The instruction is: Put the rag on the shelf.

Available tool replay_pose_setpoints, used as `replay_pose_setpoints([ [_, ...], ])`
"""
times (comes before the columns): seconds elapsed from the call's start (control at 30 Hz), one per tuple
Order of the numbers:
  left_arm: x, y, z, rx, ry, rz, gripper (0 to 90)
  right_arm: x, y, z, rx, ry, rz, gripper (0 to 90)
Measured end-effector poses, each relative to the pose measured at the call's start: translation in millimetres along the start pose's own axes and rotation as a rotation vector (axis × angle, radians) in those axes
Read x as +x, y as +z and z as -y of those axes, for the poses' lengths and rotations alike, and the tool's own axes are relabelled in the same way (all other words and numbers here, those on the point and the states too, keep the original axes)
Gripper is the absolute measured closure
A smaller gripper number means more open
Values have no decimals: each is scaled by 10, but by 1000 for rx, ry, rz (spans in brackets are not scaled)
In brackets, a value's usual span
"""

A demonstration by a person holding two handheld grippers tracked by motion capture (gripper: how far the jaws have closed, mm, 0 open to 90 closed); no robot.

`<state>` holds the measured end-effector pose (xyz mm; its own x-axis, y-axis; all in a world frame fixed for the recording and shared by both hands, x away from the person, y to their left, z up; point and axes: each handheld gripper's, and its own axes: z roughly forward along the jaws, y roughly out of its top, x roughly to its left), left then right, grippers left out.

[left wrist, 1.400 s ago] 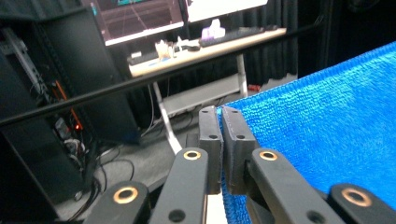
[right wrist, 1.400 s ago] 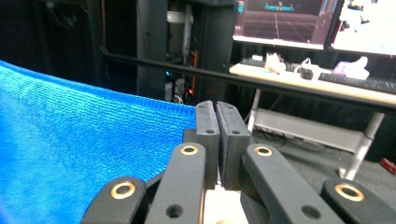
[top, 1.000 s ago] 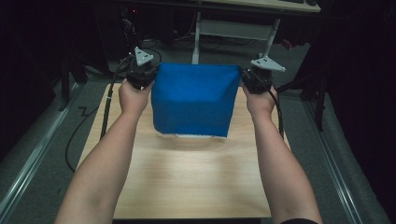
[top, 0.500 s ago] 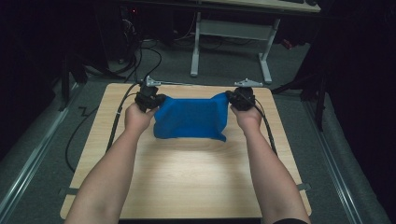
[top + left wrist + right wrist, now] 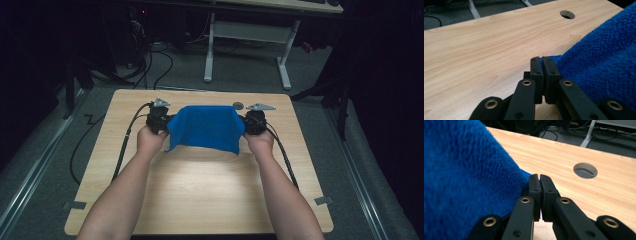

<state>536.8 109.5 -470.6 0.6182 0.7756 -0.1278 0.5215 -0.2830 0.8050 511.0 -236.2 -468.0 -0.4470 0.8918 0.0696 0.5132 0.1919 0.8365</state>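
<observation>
A blue towel (image 5: 205, 127) hangs stretched between my two grippers over the far half of the wooden table (image 5: 200, 190). My left gripper (image 5: 159, 119) is shut on the towel's left corner, and my right gripper (image 5: 253, 122) is shut on its right corner. In the left gripper view the black jaws (image 5: 541, 65) pinch the thin edge of the blue towel (image 5: 599, 65) close above the tabletop. In the right gripper view the jaws (image 5: 539, 183) press together on the corner of the blue towel (image 5: 461, 177), which spreads to the left.
A round cable hole (image 5: 238, 105) sits in the table near its far edge, also seen as a hole (image 5: 585, 170) in the right gripper view. Black cables (image 5: 125, 145) trail from both grippers. A white desk frame (image 5: 247, 37) stands beyond the table.
Both grippers have come down and moved away from me with the towel. The towel, earlier held high and hanging long, now hangs low and short just above the tabletop.
</observation>
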Motion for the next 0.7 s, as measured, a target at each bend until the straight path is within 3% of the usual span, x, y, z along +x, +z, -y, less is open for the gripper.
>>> replay_pose_setpoints([
  [0.2, 27, 21, 90, 6, -20, 5, 879, 11, 12, 31, 16, 1, -3, 889],
  [0.47, -12, 13, 115, 27, 5, 3, 879, 20, 80, 86, 33, 7, -7, 889],
  [0.7, 5, 3, 180, 25, -8, 6, 879, 22, 129, 150, 41, 20, -19, 889],
])
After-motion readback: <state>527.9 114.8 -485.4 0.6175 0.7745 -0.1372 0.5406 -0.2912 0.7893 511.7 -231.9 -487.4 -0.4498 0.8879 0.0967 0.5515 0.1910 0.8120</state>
